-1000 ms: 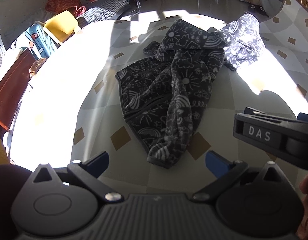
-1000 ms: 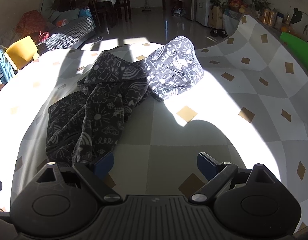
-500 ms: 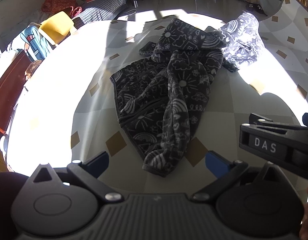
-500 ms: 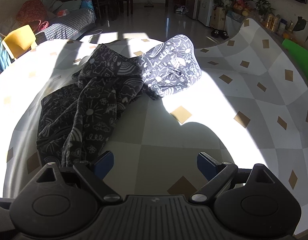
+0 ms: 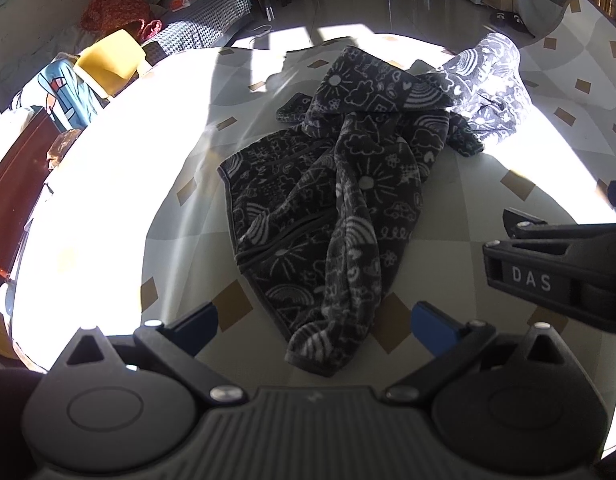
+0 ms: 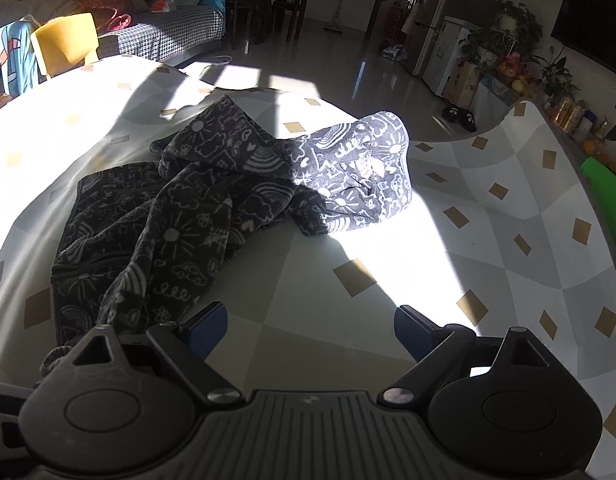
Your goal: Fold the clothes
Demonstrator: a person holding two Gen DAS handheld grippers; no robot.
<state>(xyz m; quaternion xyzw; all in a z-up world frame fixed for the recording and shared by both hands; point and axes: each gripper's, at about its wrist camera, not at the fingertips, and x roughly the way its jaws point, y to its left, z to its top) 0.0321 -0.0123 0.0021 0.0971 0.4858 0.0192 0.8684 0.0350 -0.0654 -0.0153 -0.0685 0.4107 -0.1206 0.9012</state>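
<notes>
While the dark fleece hooded jacket (image 5: 328, 216) lay rumpled on the checked tablecloth (image 5: 175, 240), neither claw held anything. The left gripper (image 5: 314, 322) stood wide, nothing between its blue pads (image 5: 195, 322), poised just short of the jacket's near cuff (image 5: 316, 350). That cuff belonged to a sleeve (image 5: 356, 240) draped lengthwise over the jacket's body, which spread flat to the left of it. The hood (image 6: 360, 172) lay beyond and right of the body, in sunlight. The right gripper (image 6: 310, 330) was also spread wide and empty over bare cloth right of the jacket.

Judgement: the heap was not a tidy fold. Doing this well probably meant pinching the thick pile near a hem or cuff, not mid-panel, and pulling flat before creasing; fleece is bulky, so folds would spring back. A smooth tablecloth would let the jacket slide when dragged.

Textures: plush, matte, white doodle print of suns, clouds, rainbows. Tablecloth pale grey-and-cream diamonds with small tan squares. Harsh sun patches washed out detail left of the jacket.
</notes>
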